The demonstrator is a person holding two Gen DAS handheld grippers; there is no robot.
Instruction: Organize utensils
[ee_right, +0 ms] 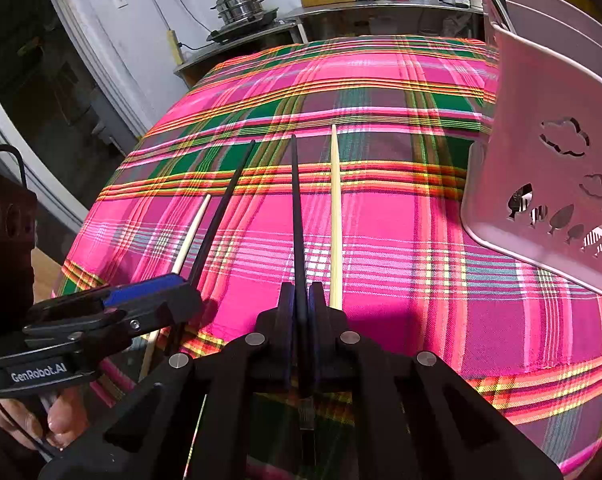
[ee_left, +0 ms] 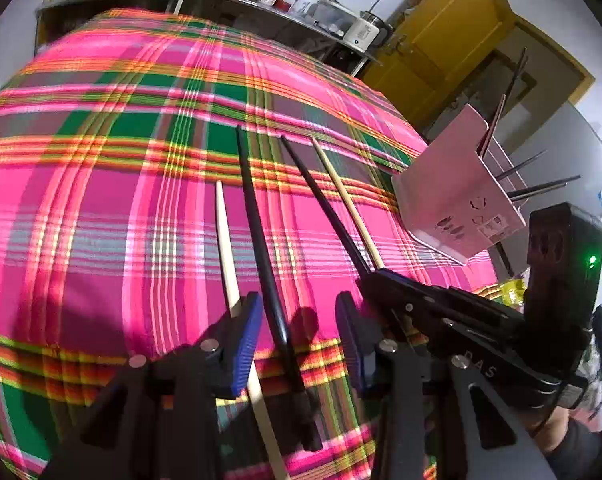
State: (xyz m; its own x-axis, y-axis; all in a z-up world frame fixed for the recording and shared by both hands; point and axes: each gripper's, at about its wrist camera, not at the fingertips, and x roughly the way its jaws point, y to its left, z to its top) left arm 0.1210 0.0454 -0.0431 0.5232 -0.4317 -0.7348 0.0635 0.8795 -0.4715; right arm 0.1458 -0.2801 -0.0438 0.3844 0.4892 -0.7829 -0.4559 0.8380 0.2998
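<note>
Several chopsticks lie on the plaid tablecloth (ee_left: 101, 184). My left gripper (ee_left: 299, 340) is open, its blue pads on either side of a black chopstick (ee_left: 261, 240), with a pale chopstick (ee_left: 225, 240) just left of it. My right gripper (ee_right: 301, 300) is shut on another black chopstick (ee_right: 297, 208); it shows in the left view too (ee_left: 321, 208). A second pale chopstick (ee_right: 335, 208) lies just right of it. A white utensil holder (ee_right: 541, 184) stands at the right and holds several dark chopsticks (ee_left: 541, 188).
The table's front edge is close under both grippers. A steel counter (ee_right: 261, 28) with a steamer pot (ee_right: 241, 2), bottles and jars runs along the back wall. A yellow door (ee_left: 453, 28) is at the far right.
</note>
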